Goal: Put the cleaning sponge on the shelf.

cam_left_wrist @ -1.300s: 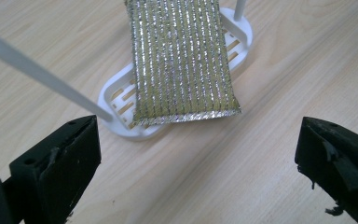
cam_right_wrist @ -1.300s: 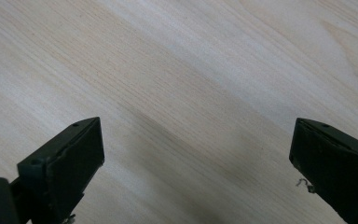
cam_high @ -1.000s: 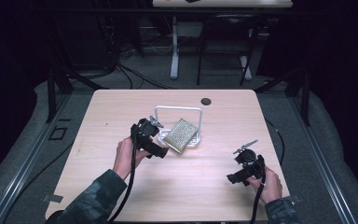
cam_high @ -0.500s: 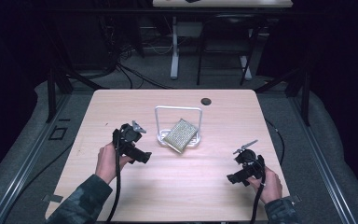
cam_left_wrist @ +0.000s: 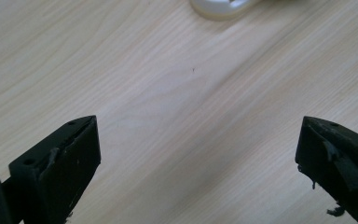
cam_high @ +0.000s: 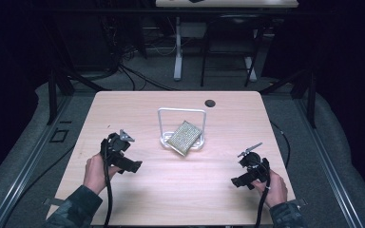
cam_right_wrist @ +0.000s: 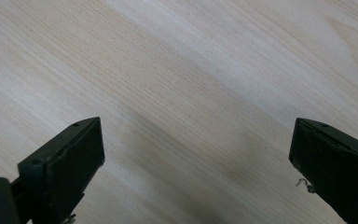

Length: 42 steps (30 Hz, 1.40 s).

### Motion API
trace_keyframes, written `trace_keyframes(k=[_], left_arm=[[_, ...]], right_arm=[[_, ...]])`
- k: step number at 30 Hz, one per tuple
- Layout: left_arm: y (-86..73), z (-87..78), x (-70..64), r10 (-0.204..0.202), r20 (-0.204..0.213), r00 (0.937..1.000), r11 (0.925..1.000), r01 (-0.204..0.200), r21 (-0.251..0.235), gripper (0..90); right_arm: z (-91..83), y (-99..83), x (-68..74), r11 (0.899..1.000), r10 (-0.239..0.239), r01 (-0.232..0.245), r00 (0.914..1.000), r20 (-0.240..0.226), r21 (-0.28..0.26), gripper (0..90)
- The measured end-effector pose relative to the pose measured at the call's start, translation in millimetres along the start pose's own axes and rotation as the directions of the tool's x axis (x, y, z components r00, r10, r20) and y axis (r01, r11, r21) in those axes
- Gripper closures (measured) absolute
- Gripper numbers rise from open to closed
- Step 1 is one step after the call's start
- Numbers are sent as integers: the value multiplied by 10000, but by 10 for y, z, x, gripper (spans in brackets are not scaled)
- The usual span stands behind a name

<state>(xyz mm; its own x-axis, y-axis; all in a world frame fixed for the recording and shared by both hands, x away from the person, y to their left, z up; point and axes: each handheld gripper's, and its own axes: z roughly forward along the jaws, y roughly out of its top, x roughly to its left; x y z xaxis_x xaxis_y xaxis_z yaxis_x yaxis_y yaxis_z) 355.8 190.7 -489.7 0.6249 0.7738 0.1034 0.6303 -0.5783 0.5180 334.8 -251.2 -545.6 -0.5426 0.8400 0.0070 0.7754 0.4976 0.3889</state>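
A greenish-gold scouring pad leans tilted against a white wire stand near the middle of the table. The stand's white base shows at the top edge of the left gripper view. My left gripper is low over the wood, left of the stand and apart from it, jaws wide open with nothing between them. My right gripper hovers near the front right of the table, also open and empty.
The light wooden table carries a small dark round spot near its far edge. Black cables trail from both grippers toward the person. Dark floor, table legs and cables lie beyond the far edge.
My left gripper has drawn back from the pad and stand, moving left and toward the person, empty. The pad stays leaning on the stand. The right gripper has barely moved.
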Motion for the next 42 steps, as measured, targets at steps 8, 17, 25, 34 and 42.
trace_keyframes(k=[8, 17, 25, 34, 42], left_arm=[[-209, 8, 107, -161, 31, 9999, 9997, 161, 171, 0], [-446, 132, 180, -383, 252, 9989, 9984, 372, 437, 0], [-557, 276, 218, -532, 510, 9973, 9950, 485, 876, 0], [-542, 344, 205, -354, 797, 9962, 9947, 275, 987, 0], [-539, 335, 189, -411, 1003, 9941, 9954, 320, 904, 0]], right_arm=[[13, 2, 11, 10000, -26, 26, 10000, -35, 75, 25], [22, -2, 20, 9999, 4, -3, 10000, -73, 125, 25], [14, 2, 19, 10000, -4, 5, 9999, -103, 61, 25], [2, -3, -3, 10000, 11, -10, 9999, -154, 49, 25], [9, 9, 4, 10000, 3, -2, 9998, -175, 85, 25]])
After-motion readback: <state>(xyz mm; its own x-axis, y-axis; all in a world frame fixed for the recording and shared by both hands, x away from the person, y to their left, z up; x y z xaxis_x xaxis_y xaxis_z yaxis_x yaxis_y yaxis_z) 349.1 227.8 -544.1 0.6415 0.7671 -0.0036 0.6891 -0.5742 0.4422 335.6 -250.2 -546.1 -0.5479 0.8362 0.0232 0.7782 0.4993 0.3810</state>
